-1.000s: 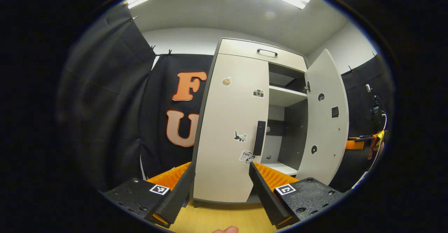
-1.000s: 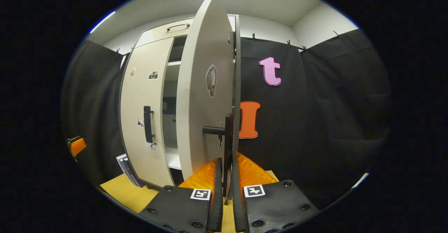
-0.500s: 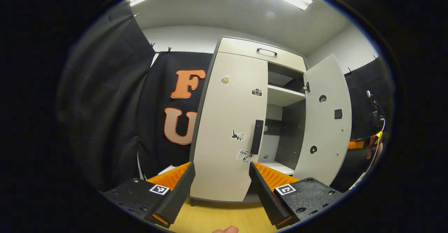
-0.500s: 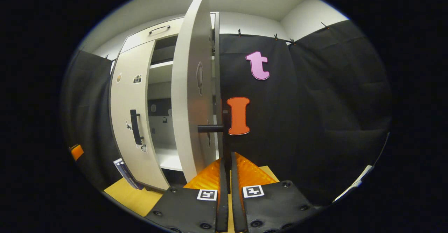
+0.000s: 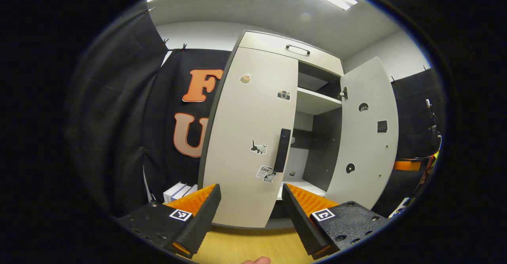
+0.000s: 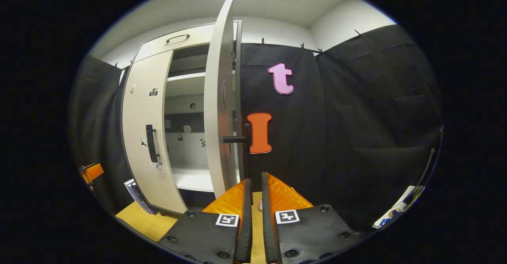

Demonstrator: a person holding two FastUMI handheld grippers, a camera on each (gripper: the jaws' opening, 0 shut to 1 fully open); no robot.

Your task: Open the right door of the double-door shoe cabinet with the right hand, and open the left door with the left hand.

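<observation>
Booth cabinet (image 5: 277, 50) — right door (image 5: 366, 137) open, shelves (image 5: 315, 103) bare.

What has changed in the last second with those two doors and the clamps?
The right gripper let go of the right door's handle and backed off. The right door swung slightly wider. The left door stayed shut; the left gripper stayed open, now nearer it.

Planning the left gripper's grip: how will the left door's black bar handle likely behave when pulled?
The left door's handle looks like a rigid bar, probably stiff. Its smooth finish might slip. The closed left door should swing on hinges like the open right door.
</observation>
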